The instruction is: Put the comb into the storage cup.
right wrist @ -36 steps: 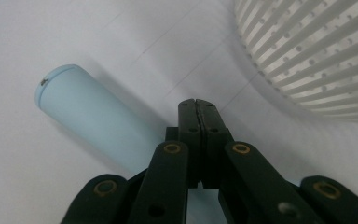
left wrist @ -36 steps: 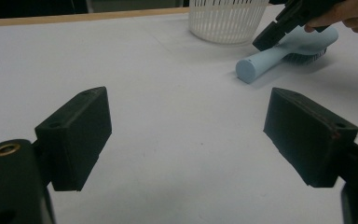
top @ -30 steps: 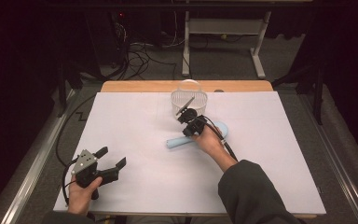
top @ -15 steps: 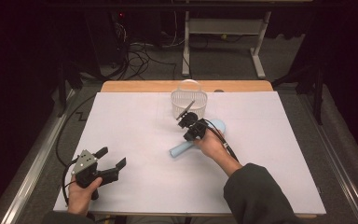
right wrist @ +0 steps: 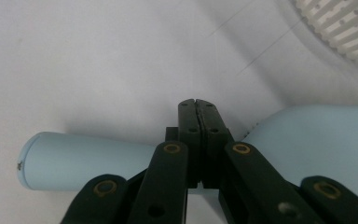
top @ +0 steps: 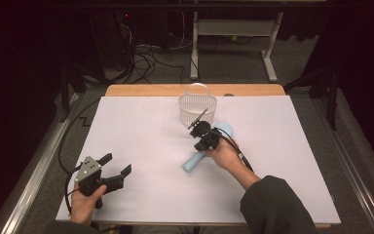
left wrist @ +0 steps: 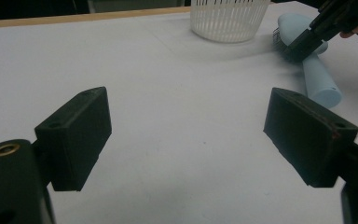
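Resting low over the white sheet, the right gripper (top: 199, 127) had its two black jaws pressed flat together with nothing between them, as the right gripper view made plain: two matt plastic bars met in a thin seam, with brass-coloured rivets on the linkage behind. Directly beneath it lay the pale blue hairbrush (right wrist: 79, 161), smooth and slightly glossy, its round handle ending in a blunt domed cap toward the left of that view and its broad oval head (right wrist: 321, 140) swelling out to the right of the jaws. In the left gripper view the brush head showed a dark bristle pad (left wrist: 286, 46) at its side, where the right gripper's black tip crossed it; whether the tip touched the bristles could not be told.

Just beyond the right gripper stood a white basket (top: 197, 103), round, of slatted plastic with a thin hoop handle, close to the brush head.

The left gripper (top: 112, 166) sat well apart from all this, near the person's edge of the table, its jaws spread wide and empty. Its pads (left wrist: 77, 137) were blocky black wedges with a dull, faintly scuffed finish, hovering over the bare paper-like table cover (top: 141, 131).
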### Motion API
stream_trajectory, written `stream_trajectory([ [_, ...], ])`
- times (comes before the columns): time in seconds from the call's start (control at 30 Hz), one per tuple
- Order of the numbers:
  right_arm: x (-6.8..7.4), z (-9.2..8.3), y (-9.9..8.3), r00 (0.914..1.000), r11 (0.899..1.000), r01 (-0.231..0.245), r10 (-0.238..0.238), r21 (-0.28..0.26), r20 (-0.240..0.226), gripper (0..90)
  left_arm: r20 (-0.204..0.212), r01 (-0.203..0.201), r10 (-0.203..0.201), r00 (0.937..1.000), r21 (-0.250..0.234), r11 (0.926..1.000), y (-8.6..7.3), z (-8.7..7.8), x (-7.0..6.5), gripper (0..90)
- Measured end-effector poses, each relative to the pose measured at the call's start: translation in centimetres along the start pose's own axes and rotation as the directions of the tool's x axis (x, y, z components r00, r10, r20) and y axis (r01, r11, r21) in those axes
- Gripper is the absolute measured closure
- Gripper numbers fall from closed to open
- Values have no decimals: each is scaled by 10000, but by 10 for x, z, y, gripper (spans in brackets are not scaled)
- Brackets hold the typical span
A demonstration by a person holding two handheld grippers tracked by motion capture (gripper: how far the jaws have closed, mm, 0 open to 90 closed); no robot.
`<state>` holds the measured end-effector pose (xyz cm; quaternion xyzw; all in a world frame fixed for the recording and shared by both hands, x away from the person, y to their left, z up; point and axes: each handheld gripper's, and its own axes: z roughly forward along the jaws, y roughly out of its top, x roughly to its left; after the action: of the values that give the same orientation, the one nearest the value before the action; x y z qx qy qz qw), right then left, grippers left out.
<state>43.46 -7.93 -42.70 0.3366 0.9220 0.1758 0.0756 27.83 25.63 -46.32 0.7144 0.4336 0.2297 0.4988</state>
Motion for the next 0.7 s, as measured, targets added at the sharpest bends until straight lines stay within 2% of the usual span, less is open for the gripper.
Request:
stream_trajectory([
  [0.53,1,-4,-11,9998,9999,101,-102,-67,-150,900,-5,11,-11,10000,-4,10000,0,0,0,158],
  [0.7,1,-6,-14,9998,9999,0,-3,-121,-200,900,-16,29,-29,10000,-24,10000,0,0,0,158],
])
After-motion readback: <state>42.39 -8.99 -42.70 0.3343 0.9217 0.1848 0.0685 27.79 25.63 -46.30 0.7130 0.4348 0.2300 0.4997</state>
